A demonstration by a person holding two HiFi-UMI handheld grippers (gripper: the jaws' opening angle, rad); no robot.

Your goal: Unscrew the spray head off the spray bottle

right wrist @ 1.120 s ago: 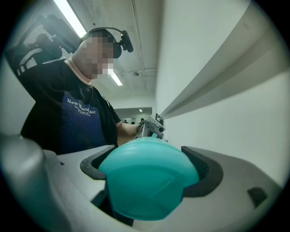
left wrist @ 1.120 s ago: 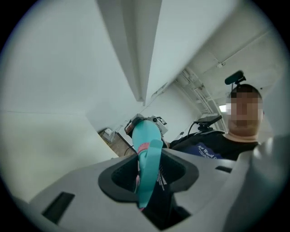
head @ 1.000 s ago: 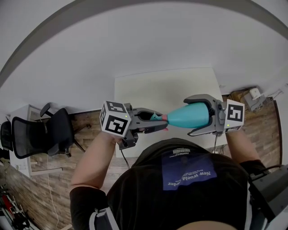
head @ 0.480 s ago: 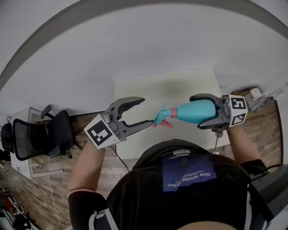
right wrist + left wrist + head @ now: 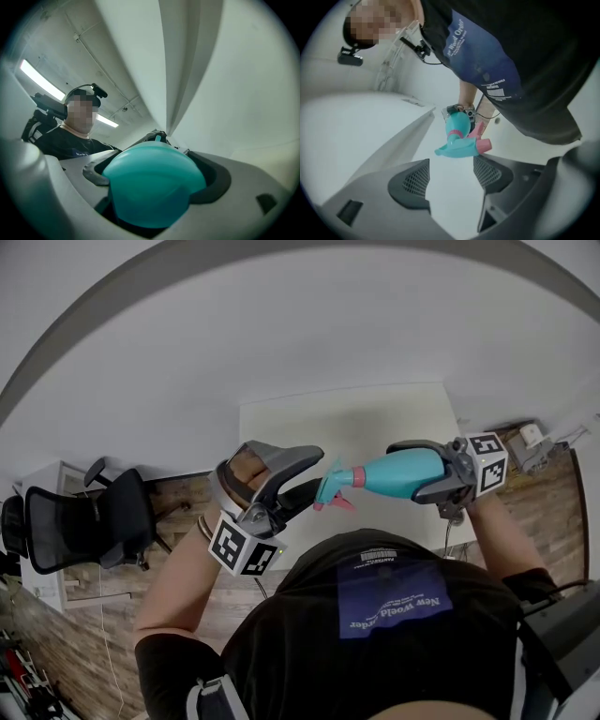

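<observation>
Your spray bottle (image 5: 405, 474) is teal, its rounded body tapering to a narrow neck. It lies near horizontal in the air over the near part of the white tabletop (image 5: 361, 418), the body clamped in your right tongs (image 5: 406, 471) and the neck pointing to your left. The spray head (image 5: 330, 487) is teal with a pink collar (image 5: 357, 477) and a pink trigger (image 5: 340, 503) hanging below. It is seated on the neck, not yet off.

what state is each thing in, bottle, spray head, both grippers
spray bottle: held level in the air, gripped round its body
spray head: on the bottle, not yet off
left gripper: jaws opening, nothing between them, spray head just ahead
right gripper: shut on the spray bottle
</observation>
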